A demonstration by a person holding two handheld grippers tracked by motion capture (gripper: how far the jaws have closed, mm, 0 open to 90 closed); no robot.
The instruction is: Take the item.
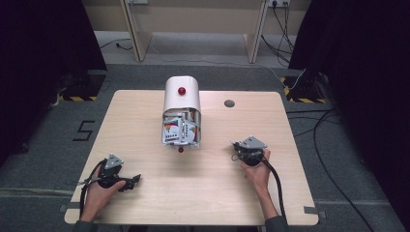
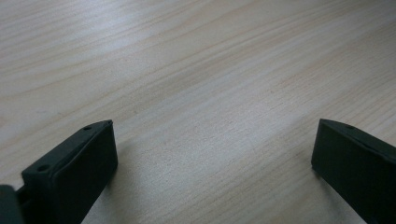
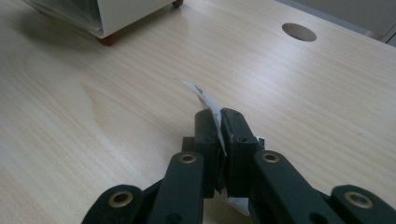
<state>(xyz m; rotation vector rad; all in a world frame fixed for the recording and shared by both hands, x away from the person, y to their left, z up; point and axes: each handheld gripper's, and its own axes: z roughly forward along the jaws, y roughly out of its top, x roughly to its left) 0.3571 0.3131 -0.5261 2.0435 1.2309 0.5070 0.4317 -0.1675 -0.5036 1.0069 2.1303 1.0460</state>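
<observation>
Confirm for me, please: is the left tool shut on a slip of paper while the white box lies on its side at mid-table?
Not quite: the right tool is shut on the paper slip, as the right gripper view shows. The white box does lie on its side at mid-table.

At the lower left of the high view the left hand (image 1: pixel 94 193) holds the left gripper (image 1: pixel 134 181) with its jaws wide apart and pointing to the right, while at the lower right the right hand (image 1: pixel 257 172) holds the right gripper (image 3: pixel 219 122) with jaws pressed together.

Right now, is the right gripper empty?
No, the right gripper has its jaws shut on a thin white card that sticks out past them.
</observation>
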